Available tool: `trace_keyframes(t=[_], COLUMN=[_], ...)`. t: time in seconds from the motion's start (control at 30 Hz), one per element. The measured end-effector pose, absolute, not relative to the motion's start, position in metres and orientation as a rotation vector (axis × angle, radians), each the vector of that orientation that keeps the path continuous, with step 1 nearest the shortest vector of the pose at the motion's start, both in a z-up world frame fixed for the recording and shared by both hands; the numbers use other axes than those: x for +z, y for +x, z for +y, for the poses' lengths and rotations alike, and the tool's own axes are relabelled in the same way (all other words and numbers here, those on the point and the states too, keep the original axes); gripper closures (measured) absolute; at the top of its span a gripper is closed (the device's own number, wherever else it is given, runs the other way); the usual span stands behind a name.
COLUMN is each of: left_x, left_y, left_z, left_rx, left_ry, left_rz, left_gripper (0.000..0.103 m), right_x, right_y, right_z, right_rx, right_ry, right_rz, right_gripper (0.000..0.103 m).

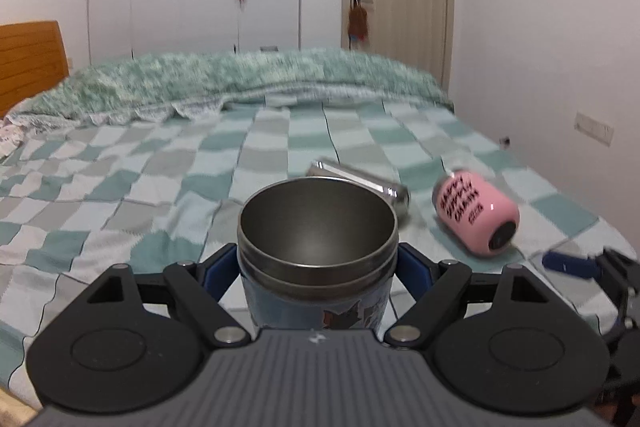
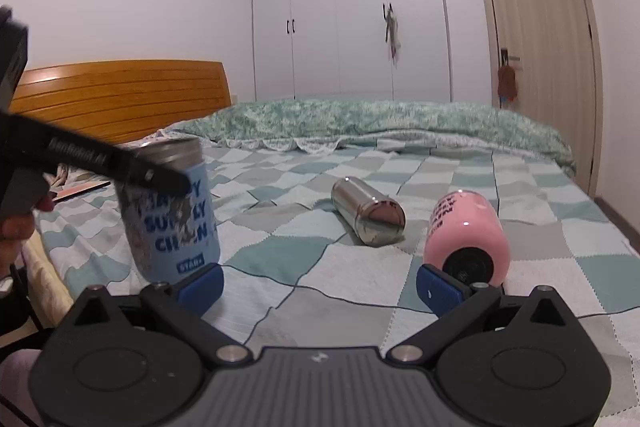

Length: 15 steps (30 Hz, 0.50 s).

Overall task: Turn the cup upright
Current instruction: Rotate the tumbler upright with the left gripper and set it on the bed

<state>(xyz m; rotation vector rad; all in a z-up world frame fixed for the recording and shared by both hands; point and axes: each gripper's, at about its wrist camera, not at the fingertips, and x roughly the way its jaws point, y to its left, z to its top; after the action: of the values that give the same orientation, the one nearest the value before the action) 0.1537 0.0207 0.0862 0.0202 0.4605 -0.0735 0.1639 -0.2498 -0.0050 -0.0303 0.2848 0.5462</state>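
Left hand-held gripper (image 1: pixel 318 263) clamps the blue cup (image 1: pixel 316 247) mouth-up above the bed (image 1: pixel 120 187); right hand-held gripper (image 2: pixel 320 281) gapes, grasping nothing.

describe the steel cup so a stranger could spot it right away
On the checkered bed, three cups sit near the front edge. The steel cup lies on its side in the middle, between the blue cup and pink cup. It alone is bare shiny metal, unprinted.

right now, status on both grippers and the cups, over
Left gripper shut on blue cup, mouth up. Right gripper open, empty. Pink cup and steel cup lie on their sides on the bed. Nothing in the way.
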Motion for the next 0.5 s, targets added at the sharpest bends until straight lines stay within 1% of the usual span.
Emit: trace_keyframes(t=[0.17,0.33,0.4,0.5], left_x=[0.068,0.039,0.032,0.029], left_y=[0.157,0.165,0.161,0.158], left_z=[0.025,0.034,0.033,0.031], left_rx=[-0.025,-0.021,-0.033,-0.029], left_ry=[0.034,0.003,0.027,0.03], left_rz=[0.406,0.443,0.396,0.383], left_gripper=[0.019,0.019,0.019,0.019], right_x=[-0.01,-0.014,-0.016,-0.018], right_y=[0.158,0.159,0.16,0.162], right_z=[-0.242,-0.237,-0.235,-0.235], right_rx=[0.533,0.529,0.527,0.521], right_ry=[-0.05,-0.072,-0.076,-0.077], right_rz=[0.266,0.254,0.257,0.264], right_gripper=[0.0,0.0,0.0,0.0])
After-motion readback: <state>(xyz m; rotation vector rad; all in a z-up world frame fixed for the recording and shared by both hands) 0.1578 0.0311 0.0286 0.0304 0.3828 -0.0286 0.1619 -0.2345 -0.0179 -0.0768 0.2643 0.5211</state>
